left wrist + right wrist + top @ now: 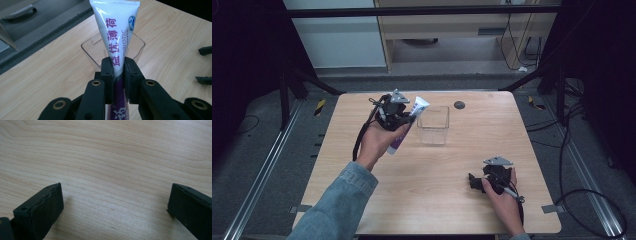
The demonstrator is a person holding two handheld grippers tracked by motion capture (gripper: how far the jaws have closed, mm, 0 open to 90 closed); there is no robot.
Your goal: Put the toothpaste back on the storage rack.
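I've got the left gripper (404, 116) up over the far left part of the wooden table (437, 200), and its 2 jaws are clamped on a toothpaste tube (408, 125). In the left gripper view the tube (117, 32) is pinched across its middle, white upper half with purple lettering and a flat crimped end pointing away from me, purple lower half running back between the jaws. From the high view, the tube slants, crimped end up and toward the far right, purple end down by my left hand (374, 142).

Right behind the tube sits a clear square container (433, 125), upright on the table, open at the top. In the left gripper view its rim (87, 47) shows either side of the tube; the tube's tip is near its left edge, and I can't tell if they touch.

My right gripper (477, 182) is low at the near right of the table, well apart from the container, jaws spread wide. In the right gripper view I see those 2 jaws far apart with bare wood grain (112, 170) between them. A small dark round disc (459, 104) lies near the far edge, beyond the container.
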